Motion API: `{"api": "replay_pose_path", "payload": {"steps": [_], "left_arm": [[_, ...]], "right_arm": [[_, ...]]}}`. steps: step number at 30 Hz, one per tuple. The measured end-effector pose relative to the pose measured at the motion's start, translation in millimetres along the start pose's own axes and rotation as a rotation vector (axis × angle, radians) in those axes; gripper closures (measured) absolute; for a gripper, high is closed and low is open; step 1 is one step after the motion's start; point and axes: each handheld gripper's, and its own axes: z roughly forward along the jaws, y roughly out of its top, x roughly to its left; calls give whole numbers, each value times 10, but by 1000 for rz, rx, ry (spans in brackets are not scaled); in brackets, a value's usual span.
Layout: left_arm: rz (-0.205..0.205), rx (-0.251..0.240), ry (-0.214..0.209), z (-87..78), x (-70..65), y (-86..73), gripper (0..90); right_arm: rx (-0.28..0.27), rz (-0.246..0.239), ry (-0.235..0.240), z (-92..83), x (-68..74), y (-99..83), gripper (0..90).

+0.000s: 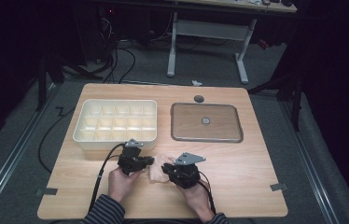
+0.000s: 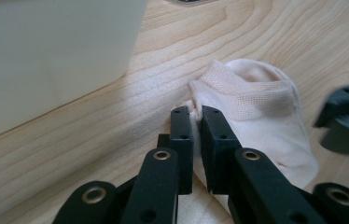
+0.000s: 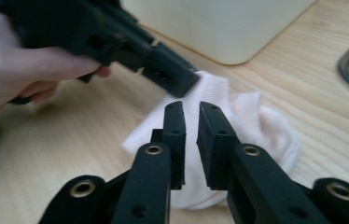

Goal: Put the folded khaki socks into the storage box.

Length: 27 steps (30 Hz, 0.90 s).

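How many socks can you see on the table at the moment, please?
1. A pale sock lies on the table between the two grippers, just in front of the white compartment tray; the left gripper is shut on its edge. Another beneath it can't be ruled out.

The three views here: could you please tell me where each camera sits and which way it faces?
High view: above the person's side, facing forward and down on the table; both forearms show.
Left gripper view: rides the left gripper, shut on the sock.
Right gripper view: rides the right gripper, over that sock.
All share sock and white tray.
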Motion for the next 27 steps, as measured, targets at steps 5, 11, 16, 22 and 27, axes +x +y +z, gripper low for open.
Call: {"api": "replay_pose_path", "payload": {"steps": [5, 11, 16, 22, 27], "left_arm": [[-13, -8, -18, -32, -22, -3, 840], [-12, -2, -24, -48, -33, -1, 840], [-14, 2, -31, -58, -51, -3, 839], [-7, 8, -38, -94, -64, -3, 839], [-9, -5, -60, -114, -75, -2, 840]], "right_arm": [[43, 28, -10, 108, -81, 5, 853], [32, 48, -32, 163, -110, 15, 869], [60, 31, -38, 242, -101, -8, 870], [81, 36, -49, 284, -97, -21, 870], [88, 19, -54, 309, -93, -25, 870]]}}
